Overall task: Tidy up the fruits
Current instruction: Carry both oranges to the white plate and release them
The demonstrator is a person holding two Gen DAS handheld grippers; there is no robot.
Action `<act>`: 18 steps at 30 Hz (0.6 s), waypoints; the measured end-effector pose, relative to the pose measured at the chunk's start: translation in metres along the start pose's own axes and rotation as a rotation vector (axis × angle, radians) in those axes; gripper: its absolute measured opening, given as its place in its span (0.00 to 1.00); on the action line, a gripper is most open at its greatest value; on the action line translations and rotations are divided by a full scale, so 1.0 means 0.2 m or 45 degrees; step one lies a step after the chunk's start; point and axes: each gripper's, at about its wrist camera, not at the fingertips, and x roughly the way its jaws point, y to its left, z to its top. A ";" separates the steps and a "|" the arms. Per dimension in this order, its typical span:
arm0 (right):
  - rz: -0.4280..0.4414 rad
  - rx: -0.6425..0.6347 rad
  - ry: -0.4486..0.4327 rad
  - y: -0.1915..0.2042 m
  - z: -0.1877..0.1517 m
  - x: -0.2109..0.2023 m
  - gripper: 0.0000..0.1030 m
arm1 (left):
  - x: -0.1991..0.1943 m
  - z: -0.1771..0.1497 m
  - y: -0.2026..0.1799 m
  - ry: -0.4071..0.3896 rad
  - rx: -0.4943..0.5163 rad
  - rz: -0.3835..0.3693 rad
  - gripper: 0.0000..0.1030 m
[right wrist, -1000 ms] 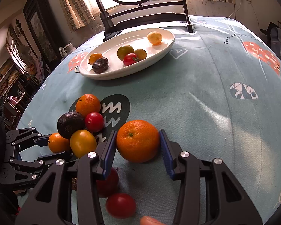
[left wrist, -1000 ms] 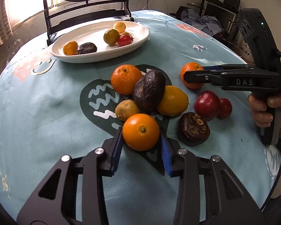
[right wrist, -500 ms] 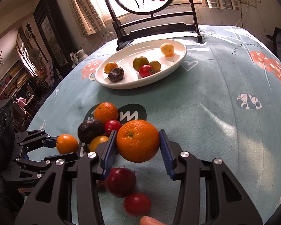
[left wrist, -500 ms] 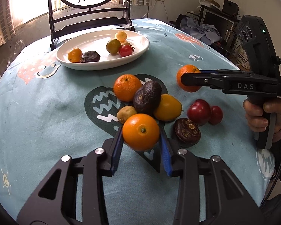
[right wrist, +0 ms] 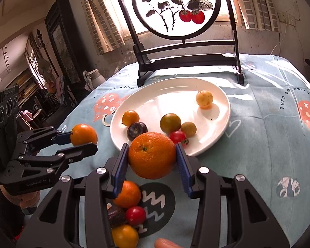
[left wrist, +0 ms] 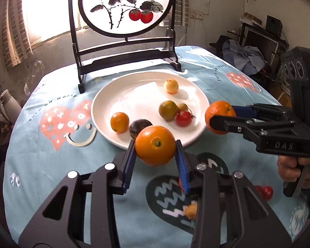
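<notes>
My left gripper point(left wrist: 155, 153) is shut on a smooth orange point(left wrist: 155, 145) and holds it in the air just before the near rim of the white plate point(left wrist: 134, 95). My right gripper point(right wrist: 152, 159) is shut on a rougher orange point(right wrist: 152, 155), also raised at the plate's point(right wrist: 217, 124) near edge. Each gripper shows in the other's view: the right one point(left wrist: 221, 116) with its orange point(left wrist: 219, 111), the left one point(right wrist: 82, 138) with its orange point(right wrist: 83, 134). The plate holds several small fruits, among them a red tomato point(left wrist: 184, 118) and a dark passion fruit point(right wrist: 136, 130).
Loose fruit lies on the blue tablecloth below the grippers: an orange point(right wrist: 127, 194), a red tomato point(right wrist: 135, 215), a yellow fruit point(right wrist: 125, 236). A black-framed round painted screen point(left wrist: 126, 10) stands behind the plate. Furniture surrounds the table.
Both grippers have lifted their oranges off the cloth and carried them forward to the plate's near rim. The loose fruit pile now lies below and behind them.
</notes>
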 end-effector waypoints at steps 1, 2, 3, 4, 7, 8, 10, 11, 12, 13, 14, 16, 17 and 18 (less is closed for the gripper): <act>-0.006 -0.001 0.008 -0.01 0.03 0.04 0.44 | 0.05 0.04 0.02 -0.006 -0.007 0.009 0.37; -0.015 -0.006 0.016 -0.02 0.05 0.08 0.44 | 0.10 0.07 0.05 -0.006 -0.019 0.021 0.37; -0.027 -0.013 0.024 -0.02 0.07 0.12 0.44 | 0.16 0.11 0.07 -0.004 -0.025 0.041 0.37; -0.036 -0.022 0.035 -0.03 0.08 0.16 0.44 | 0.21 0.13 0.08 0.002 -0.030 0.056 0.37; -0.042 -0.051 0.061 -0.03 0.10 0.25 0.44 | 0.34 0.19 0.12 0.037 -0.058 0.053 0.37; -0.042 -0.059 0.066 -0.03 0.11 0.26 0.45 | 0.37 0.20 0.12 0.044 -0.059 0.050 0.37; -0.055 -0.072 0.078 -0.03 0.11 0.29 0.45 | 0.41 0.21 0.12 0.050 -0.056 0.075 0.37; -0.062 -0.075 0.085 -0.03 0.11 0.30 0.48 | 0.42 0.22 0.12 0.043 -0.061 0.100 0.54; -0.056 -0.071 0.083 -0.03 0.11 0.29 0.50 | 0.40 0.22 0.13 0.029 -0.071 0.125 0.80; -0.050 -0.067 0.069 -0.03 0.11 0.27 0.50 | 0.36 0.22 0.13 -0.009 -0.086 0.143 0.84; -0.045 -0.066 0.056 -0.03 0.10 0.24 0.50 | 0.31 0.21 0.13 -0.042 -0.096 0.149 0.84; -0.037 -0.072 0.026 -0.02 0.09 0.16 0.52 | 0.22 0.19 0.12 -0.049 -0.089 0.144 0.86; -0.037 -0.074 0.015 -0.01 0.08 0.12 0.52 | 0.18 0.17 0.11 -0.048 -0.087 0.157 0.89; -0.035 -0.076 0.003 -0.01 0.07 0.07 0.52 | 0.14 0.15 0.11 -0.051 -0.089 0.170 0.90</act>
